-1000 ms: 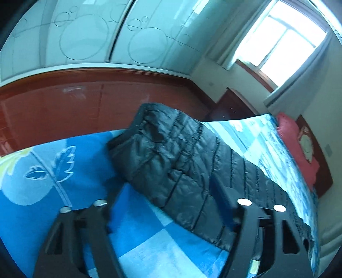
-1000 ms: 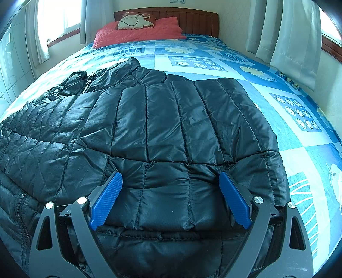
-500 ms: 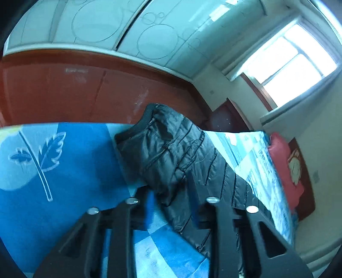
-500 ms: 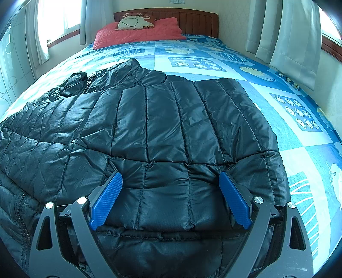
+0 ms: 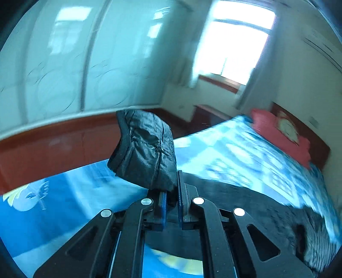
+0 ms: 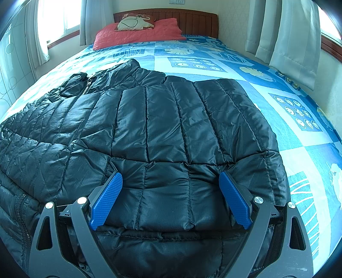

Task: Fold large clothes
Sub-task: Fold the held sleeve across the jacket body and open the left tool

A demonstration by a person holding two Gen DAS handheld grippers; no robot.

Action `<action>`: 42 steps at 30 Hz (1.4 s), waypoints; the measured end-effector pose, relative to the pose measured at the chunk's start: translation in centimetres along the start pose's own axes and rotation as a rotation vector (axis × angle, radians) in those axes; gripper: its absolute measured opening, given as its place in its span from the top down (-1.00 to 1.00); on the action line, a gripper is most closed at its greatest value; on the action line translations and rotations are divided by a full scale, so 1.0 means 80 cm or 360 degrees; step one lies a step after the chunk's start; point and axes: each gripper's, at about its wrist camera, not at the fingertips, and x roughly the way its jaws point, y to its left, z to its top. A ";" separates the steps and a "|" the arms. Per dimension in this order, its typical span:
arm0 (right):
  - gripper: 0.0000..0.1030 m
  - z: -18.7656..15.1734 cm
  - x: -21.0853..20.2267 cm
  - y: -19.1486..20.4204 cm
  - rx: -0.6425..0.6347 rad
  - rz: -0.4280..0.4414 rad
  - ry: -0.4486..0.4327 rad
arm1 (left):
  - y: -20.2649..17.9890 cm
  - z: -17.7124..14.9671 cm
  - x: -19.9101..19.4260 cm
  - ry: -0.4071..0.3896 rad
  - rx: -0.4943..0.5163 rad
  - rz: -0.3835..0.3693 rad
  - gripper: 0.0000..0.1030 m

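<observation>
A black quilted puffer jacket [image 6: 162,132] lies spread on a bed with a blue patterned sheet [image 6: 299,136]. One sleeve is folded across its front. My right gripper [image 6: 171,196] is open, its blue pads resting on the jacket's near hem area, one on each side of a quilted panel. My left gripper [image 5: 172,205] is shut on the jacket's other sleeve end [image 5: 145,156], holding the cuff lifted above the bed. The rest of the jacket [image 5: 267,213] trails to the right in the blurred left wrist view.
A red pillow [image 6: 139,32] and a wooden headboard [image 6: 192,19] stand at the far end of the bed. Curtains [image 6: 284,32] hang on the right. A wardrobe with frosted doors [image 5: 64,64] and a red-brown floor [image 5: 53,145] lie beside the bed.
My left gripper closed on the sleeve cuff and lifted it off the bed, swinging toward the headboard side. My right gripper and the jacket body have stayed still.
</observation>
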 end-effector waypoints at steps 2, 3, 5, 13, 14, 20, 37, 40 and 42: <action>-0.78 0.001 0.001 -0.001 0.0002 0.0002 -0.0001 | -0.042 -0.008 -0.011 -0.0003 0.0086 -0.0079 0.86; -0.78 0.001 0.000 -0.001 0.0003 0.0003 -0.0001 | -0.070 -0.014 -0.017 -0.0002 0.0136 -0.0130 0.86; -0.78 0.002 0.001 -0.002 0.0005 0.0005 -0.0001 | -0.124 -0.026 -0.025 0.0010 0.0242 -0.0214 0.86; -0.78 0.003 0.001 -0.003 0.0013 0.0014 -0.0006 | -0.318 -0.120 -0.049 0.0085 0.0702 -0.0442 0.86; -0.78 0.004 0.002 -0.004 0.0017 0.0020 -0.0007 | -0.335 -0.131 -0.048 0.0097 0.0746 -0.0457 0.86; -0.78 0.005 0.002 -0.003 0.0021 0.0024 -0.0011 | -0.423 -0.198 -0.054 0.0183 0.0957 -0.0544 0.86; -0.78 0.001 0.001 -0.005 0.0033 0.0037 -0.0021 | -0.502 -0.315 -0.071 0.0452 0.1250 -0.0632 0.21; -0.78 0.003 0.002 -0.005 0.0037 0.0042 -0.0018 | -0.489 -0.307 -0.095 0.0435 0.1211 -0.0700 -0.19; -0.78 0.002 0.002 -0.005 0.0038 0.0042 -0.0015 | -0.472 -0.298 -0.113 0.0410 0.1204 -0.0730 -0.26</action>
